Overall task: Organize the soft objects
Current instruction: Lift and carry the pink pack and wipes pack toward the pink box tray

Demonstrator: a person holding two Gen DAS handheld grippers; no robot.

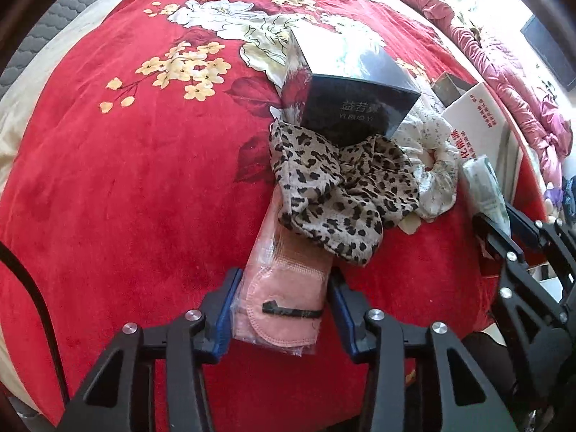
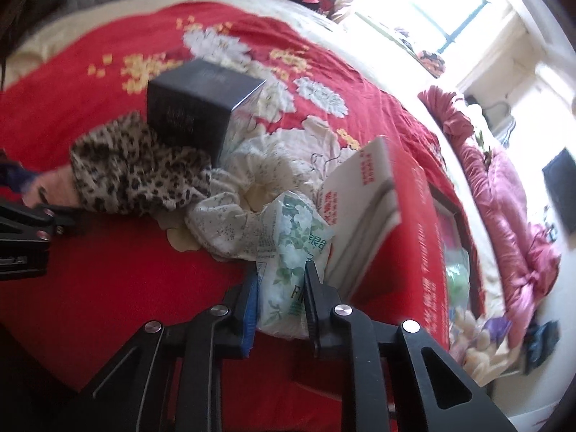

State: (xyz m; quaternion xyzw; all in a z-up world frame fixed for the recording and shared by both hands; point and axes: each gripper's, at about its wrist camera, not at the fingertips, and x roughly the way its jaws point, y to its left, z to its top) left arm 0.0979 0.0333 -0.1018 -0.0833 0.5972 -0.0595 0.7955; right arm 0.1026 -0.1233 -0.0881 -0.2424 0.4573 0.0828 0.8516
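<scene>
Red floral bedding (image 1: 126, 180) is covering the bed in the left wrist view, with a heap of things lying near its middle. The left gripper (image 1: 282, 309) is pointing steeply down and its jaws are standing either side of a pink face mask in a clear wrapper (image 1: 284, 298), the blue pads (image 1: 225, 309) touching or nearly touching the film. The pack is looking light, limp and slippery (a grip across the mask itself should be holding better than one on the loose film edge). Its far end is tucked under a leopard-print cloth (image 1: 338, 194), which is lying against a black box (image 1: 356, 104) beside a white floral cloth (image 1: 432, 165), so a pull is likely to drag the cloth along.

Blurred bedding is filling the right wrist view too, with a bright window (image 2: 450, 10) behind. The right gripper (image 2: 280, 298), angled downward, is pinching a soft tissue pack printed with green leaves (image 2: 291, 252) between narrow jaws; the pack is squashy and light, and is resting beside a white booklet (image 2: 363, 216).
</scene>
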